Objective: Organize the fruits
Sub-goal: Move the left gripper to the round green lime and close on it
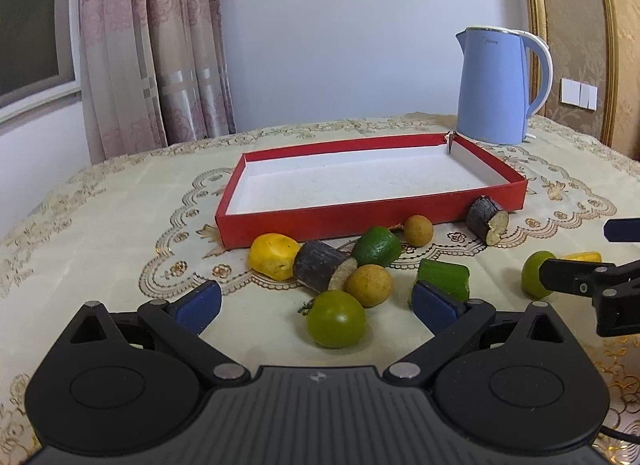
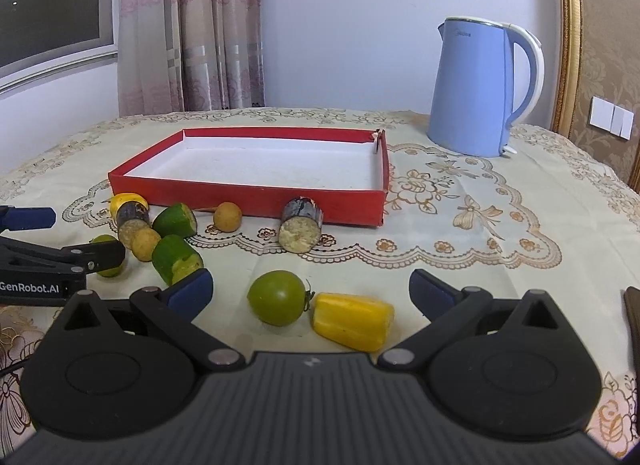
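Right wrist view: right gripper (image 2: 310, 289) gapes wide, a green tomato (image 2: 277, 298) between its fingers; left gripper (image 1: 316, 301) likewise spread around another green tomato (image 1: 336, 318).

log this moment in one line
left tool: open | right tool: open | red box: empty | fruit pieces: all on tablecloth

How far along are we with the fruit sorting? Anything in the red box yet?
Nothing looks done: the red box holds no fruit. Nothing is in hand either; the left gripper and right gripper are both open. A green tomato sits between the left gripper's fingers, another green tomato and a yellow piece between the right's. Every piece on the tablecloth is left to move.
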Action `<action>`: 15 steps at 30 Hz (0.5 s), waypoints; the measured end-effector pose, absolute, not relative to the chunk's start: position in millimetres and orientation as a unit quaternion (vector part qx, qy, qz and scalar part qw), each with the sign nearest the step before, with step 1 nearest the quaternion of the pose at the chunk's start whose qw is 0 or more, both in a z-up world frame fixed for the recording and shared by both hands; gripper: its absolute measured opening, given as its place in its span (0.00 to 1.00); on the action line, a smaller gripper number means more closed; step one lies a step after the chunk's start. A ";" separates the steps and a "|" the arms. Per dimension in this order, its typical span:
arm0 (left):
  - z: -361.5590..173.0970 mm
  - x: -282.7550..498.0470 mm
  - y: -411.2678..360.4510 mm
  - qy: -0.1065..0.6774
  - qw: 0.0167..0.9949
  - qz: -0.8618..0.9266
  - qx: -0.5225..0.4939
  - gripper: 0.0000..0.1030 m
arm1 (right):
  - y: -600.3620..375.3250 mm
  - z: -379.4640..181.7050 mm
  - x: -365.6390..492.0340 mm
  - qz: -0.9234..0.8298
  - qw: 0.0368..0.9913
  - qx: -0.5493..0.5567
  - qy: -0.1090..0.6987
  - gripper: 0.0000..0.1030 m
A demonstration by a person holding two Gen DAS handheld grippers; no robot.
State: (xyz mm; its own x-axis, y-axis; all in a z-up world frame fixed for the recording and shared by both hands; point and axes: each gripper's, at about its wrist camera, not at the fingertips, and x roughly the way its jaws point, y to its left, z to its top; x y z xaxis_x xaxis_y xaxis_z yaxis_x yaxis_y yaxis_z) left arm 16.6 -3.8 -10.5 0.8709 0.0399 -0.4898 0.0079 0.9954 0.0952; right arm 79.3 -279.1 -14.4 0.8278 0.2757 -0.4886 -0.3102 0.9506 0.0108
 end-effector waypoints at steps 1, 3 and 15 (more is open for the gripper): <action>-10.2 17.3 -3.3 0.254 0.966 0.010 0.048 0.99 | -278.8 -14.6 79.8 0.153 0.955 -0.035 0.250 1.00; -10.1 19.2 -0.6 0.257 0.966 0.011 0.043 0.99 | -279.5 -14.8 79.7 0.154 0.955 -0.034 0.251 1.00; -19.4 30.6 -0.8 0.296 0.954 -0.017 0.045 0.57 | -284.5 -16.0 81.3 0.157 0.955 -0.037 0.250 1.00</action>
